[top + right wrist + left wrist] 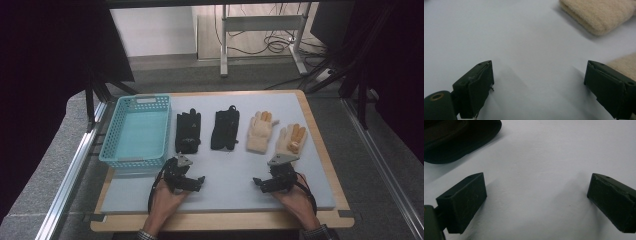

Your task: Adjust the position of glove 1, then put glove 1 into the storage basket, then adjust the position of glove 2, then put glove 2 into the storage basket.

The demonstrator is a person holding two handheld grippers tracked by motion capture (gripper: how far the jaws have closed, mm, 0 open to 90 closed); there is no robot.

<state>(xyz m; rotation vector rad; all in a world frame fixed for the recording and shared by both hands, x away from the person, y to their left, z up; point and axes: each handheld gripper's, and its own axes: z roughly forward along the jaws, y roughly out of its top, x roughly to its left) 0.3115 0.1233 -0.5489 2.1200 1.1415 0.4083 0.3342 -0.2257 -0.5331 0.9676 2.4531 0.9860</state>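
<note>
1. Grey matting [220, 165] covers the table, and four gloves lie in a row across its middle.
2. From the left end of that row: a black glove [188, 131], a second black glove [224, 129], a cream glove [260, 132] and a second cream glove [291, 139] nearest the right edge.
3. A turquoise basket [116, 131] stands at the far left corner, just beside the first black glove.
4. The left gripper [199, 181] rests near the front edge, below the first black glove; its jaws stand apart over bare mat, nothing between them.
5. The right gripper [257, 182] rests near the front edge, below the second cream glove; its jaws stand wide apart and empty.
</note>
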